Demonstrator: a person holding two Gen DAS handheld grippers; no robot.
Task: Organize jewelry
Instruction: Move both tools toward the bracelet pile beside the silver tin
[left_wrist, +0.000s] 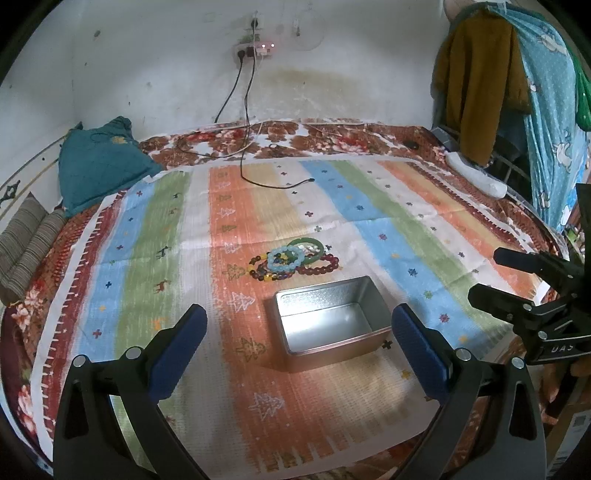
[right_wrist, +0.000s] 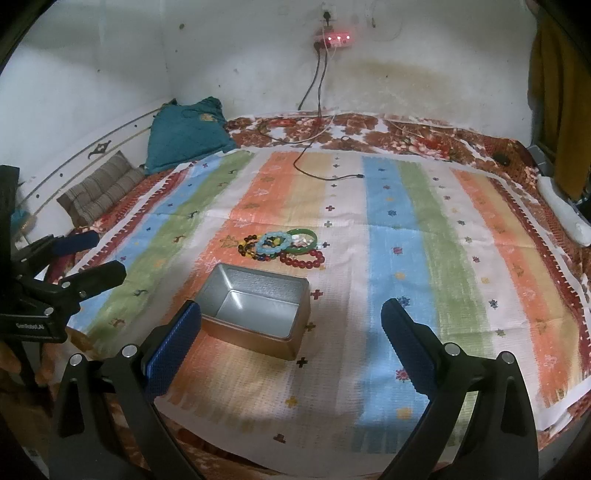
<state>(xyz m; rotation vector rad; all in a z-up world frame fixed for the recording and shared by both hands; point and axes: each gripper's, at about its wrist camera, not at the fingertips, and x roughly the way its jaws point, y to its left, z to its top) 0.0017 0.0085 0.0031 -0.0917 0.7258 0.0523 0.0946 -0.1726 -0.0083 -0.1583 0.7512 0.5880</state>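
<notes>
An open, empty silver tin box sits on the striped cloth; it also shows in the right wrist view. Just beyond it lies a pile of bracelets: a light blue beaded one, a green bangle, a dark red beaded one and a multicoloured beaded one. My left gripper is open and empty, above the near side of the box. My right gripper is open and empty, near the box's right side. Each gripper shows at the edge of the other's view.
A black cable trails from a wall socket onto the cloth's far side. A teal cushion and a striped pillow lie at the far left. Clothes hang at the right. A white object lies at the right edge.
</notes>
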